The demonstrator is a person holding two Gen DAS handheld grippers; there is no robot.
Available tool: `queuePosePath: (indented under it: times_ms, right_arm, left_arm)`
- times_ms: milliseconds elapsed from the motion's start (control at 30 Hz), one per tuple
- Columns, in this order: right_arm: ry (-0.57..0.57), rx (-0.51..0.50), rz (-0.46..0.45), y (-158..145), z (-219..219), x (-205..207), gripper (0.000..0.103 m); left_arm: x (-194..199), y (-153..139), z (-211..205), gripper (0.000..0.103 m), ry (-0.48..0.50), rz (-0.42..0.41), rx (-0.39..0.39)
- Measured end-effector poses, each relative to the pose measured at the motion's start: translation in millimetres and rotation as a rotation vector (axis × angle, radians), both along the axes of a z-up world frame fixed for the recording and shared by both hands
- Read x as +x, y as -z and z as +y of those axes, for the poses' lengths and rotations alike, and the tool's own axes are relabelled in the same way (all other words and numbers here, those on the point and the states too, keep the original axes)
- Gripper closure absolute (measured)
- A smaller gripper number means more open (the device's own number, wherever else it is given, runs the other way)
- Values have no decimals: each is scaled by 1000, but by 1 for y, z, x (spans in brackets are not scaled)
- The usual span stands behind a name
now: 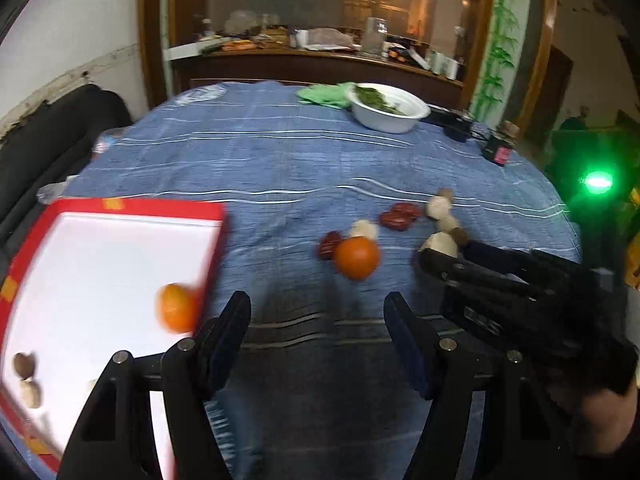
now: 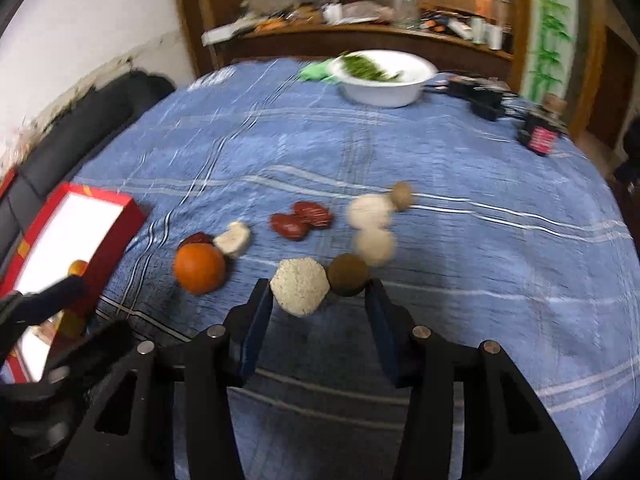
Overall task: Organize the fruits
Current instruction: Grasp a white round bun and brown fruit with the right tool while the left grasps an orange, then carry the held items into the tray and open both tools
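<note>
**Fruits lying loose on the blue cloth, one orange in the red tray**

A round table under a blue striped cloth (image 2: 400,152) is carrying everything. A red-rimmed tray (image 1: 100,264) with a white floor is sitting at the cloth's left edge, its long axis running from the near edge toward the far side; an orange (image 1: 176,308) is lying inside by its right wall, with small brown and pale pieces in its near left corner. A white bowl of greens (image 2: 384,80) is standing at the far edge. A second orange (image 2: 199,268) is resting near the middle of the cloth, touching a dark red date behind it. Two red dates (image 2: 302,220) are lying side by side farther back. The left gripper (image 1: 318,308) is hovering with jaws apart and nothing between them. The right gripper (image 2: 316,292) is also spread wide, a pale rough ball (image 2: 300,286) and a brown ball (image 2: 349,276) sitting just beyond its tips.
</note>
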State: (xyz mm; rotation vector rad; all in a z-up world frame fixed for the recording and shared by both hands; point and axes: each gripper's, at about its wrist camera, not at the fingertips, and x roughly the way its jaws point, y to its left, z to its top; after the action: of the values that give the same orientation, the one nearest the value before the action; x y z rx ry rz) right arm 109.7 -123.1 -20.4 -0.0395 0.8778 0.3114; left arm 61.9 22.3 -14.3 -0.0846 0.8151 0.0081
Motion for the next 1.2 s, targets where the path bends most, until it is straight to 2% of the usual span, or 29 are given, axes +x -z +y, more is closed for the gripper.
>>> queuePosePath:
  times_ms: [133,233,267,300,333,367,433,533,633,700,833,1200]
  right_arm:
    - [57,23,-42,-15,-31,-16,54]
    - [82,51,-56,-22,-48,-24,54]
    - [84,54,-57,-23,-50,-26,54]
    - [84,61,-59,-24,-53,-27,54]
    - [86,65,-63,-25,-55,-29,54]
    - [86,70,-63,-25,-55,-30,54]
    - [77,69,-56,-23,-55,-31,54]
    - [73,73,-51,-21,-53,-36,54]
    - [63,81,-45,-18,-47,-45,54]
    - [56,81,-47,-17,-43,-50,54]
    - [57,89,-55,-20,-37,-64,54]
    - [37,98,-36,-19,-13,-91,53]
  left_arm:
    - [23,9,-23,36,1,11,7]
    - [42,19,-31,36,-35,37,24]
    - [48,24,-33,40,-38,47,25]
    - [52,27,-35,57,-42,62,35]
    - [57,32,-36,66,-57,81,64]
    - [59,34,-36,71,-61,88,73]
    - [58,35,-34,71,-59,77,69]
    - [53,30,-26,72,-36,81,16]
    - [35,22,-20,72,-14,44,-8]
    - [19,19,-14,72,5,44,-57]
    - [-8,12,-6,72,21,31,-95]
    - [-61,2,19,72,9,27,-119]
